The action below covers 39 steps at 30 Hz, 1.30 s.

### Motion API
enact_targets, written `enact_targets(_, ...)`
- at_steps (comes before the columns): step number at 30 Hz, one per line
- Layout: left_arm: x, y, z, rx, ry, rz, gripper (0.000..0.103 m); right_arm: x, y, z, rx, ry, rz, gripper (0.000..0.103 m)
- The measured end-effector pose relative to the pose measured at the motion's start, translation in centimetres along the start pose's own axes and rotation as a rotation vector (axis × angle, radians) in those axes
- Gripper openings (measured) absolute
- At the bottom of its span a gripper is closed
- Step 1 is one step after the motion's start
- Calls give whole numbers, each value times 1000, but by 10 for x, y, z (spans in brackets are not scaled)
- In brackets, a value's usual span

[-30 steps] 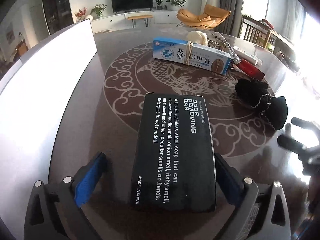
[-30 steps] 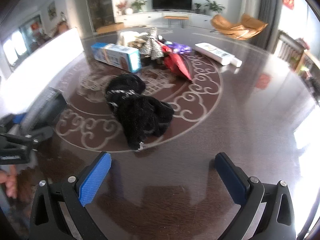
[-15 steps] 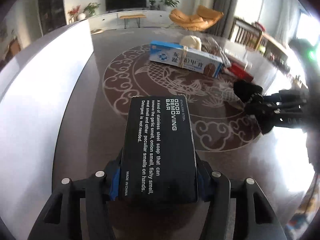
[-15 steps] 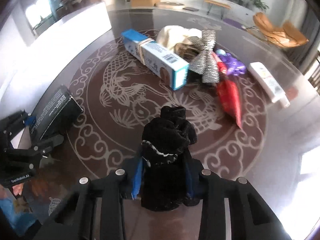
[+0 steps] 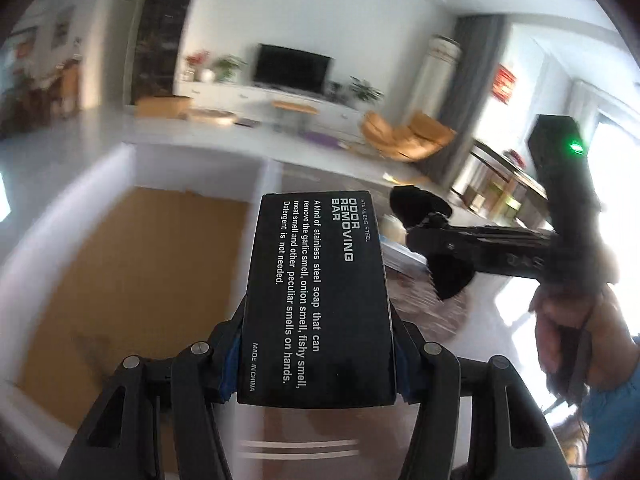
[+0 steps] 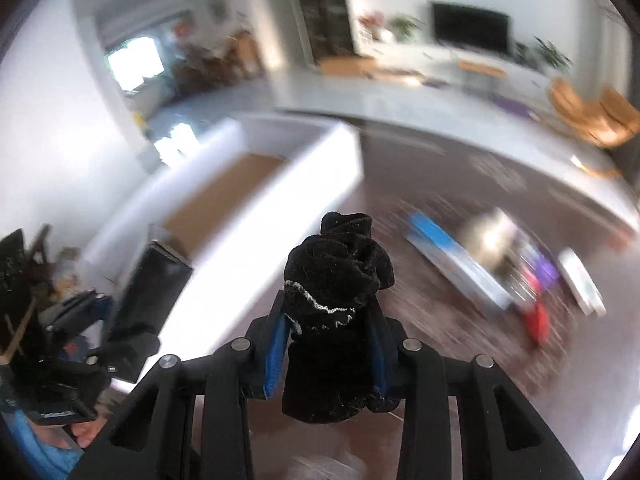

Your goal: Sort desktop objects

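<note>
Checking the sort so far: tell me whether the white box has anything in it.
Appears empty. The white box shows only bare brown floor in both views, though blurred and its near corner hidden.

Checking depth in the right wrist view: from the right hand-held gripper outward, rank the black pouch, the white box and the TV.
1. Black pouch, clamped in the right hand-held gripper.
2. White box, ahead and to the left.
3. TV, far wall, upper right.

Left wrist view: close behind its fingers, facing down past the white box (image 5: 132, 216) toward the television (image 5: 292, 65). Right wrist view: right of that box (image 6: 280, 184), same facing. Shared: box, television (image 6: 472, 28)
</note>
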<state>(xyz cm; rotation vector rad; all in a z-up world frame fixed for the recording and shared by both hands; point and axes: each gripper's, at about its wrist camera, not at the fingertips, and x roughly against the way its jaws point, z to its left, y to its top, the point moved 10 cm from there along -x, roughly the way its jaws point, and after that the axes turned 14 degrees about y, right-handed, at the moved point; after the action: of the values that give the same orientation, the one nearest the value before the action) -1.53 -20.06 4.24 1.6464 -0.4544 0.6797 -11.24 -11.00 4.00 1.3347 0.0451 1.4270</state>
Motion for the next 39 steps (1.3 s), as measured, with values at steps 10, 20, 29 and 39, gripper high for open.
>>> enact_targets(10, -61, -22, 176, 110, 340, 193, 59, -150, 27, 128, 108, 178, 56, 38)
enact_targets(20, -75, -38, 183, 126, 430, 190, 87, -147, 19, 113, 78, 171, -14, 90)
enact_targets(29, -17, -23, 56, -28, 231, -10, 87, -46, -66, -43, 99, -203, -81, 103)
enact_targets(39, -60, -92, -139, -220, 2, 106, 103, 52, -182, -208, -172, -505, -24, 103)
